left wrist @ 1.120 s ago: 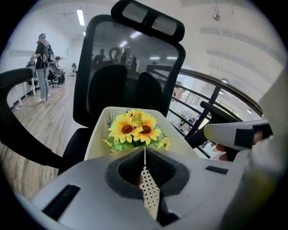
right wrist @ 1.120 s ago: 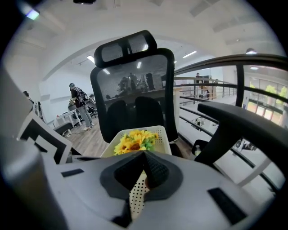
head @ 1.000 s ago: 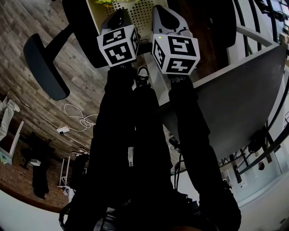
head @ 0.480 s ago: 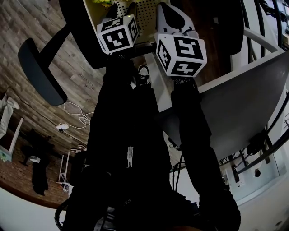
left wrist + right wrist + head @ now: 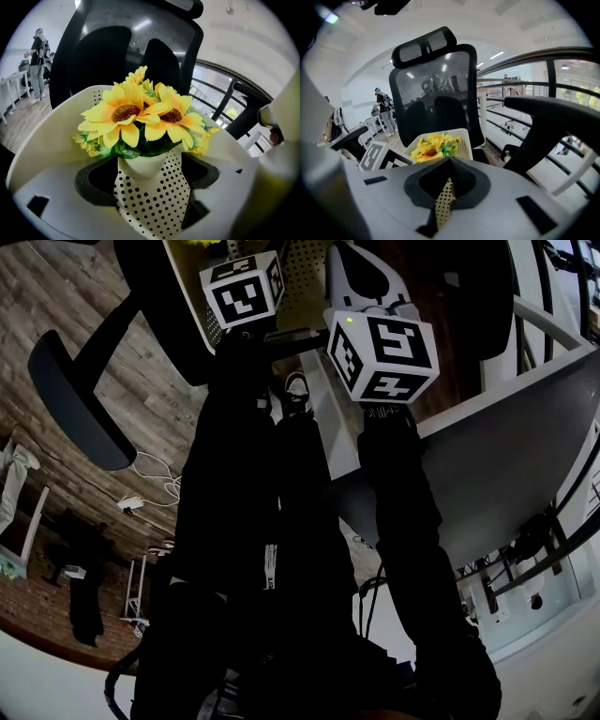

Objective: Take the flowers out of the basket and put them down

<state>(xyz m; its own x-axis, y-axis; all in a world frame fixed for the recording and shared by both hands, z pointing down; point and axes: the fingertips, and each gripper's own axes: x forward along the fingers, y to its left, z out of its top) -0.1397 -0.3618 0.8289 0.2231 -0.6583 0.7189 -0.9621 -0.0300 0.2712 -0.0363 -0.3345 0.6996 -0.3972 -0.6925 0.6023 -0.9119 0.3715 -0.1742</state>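
A bunch of yellow sunflowers [image 5: 138, 115] stands in a white cup inside a white perforated basket [image 5: 61, 140]. My left gripper [image 5: 151, 190] is right in front of it. Its jaws have just been opening and stand open, with a piece of the basket's dotted wall [image 5: 154, 197] between them, clear of the pads. My right gripper [image 5: 445, 199] is shut on a thin strip of that perforated wall. In the right gripper view the flowers [image 5: 433, 145] lie just beyond, with the left gripper's marker cube [image 5: 375, 158] beside them. Both cubes show in the head view.
A black mesh office chair [image 5: 436, 89] stands close behind the basket. Its armrest [image 5: 70, 390] juts out at the left over a wooden floor with white cables [image 5: 159, 486]. A white table [image 5: 506, 446] is at the right. People stand far off [image 5: 37, 56].
In the head view the left gripper's cube has slid up the picture toward the basket. The right gripper's cube has barely shifted.
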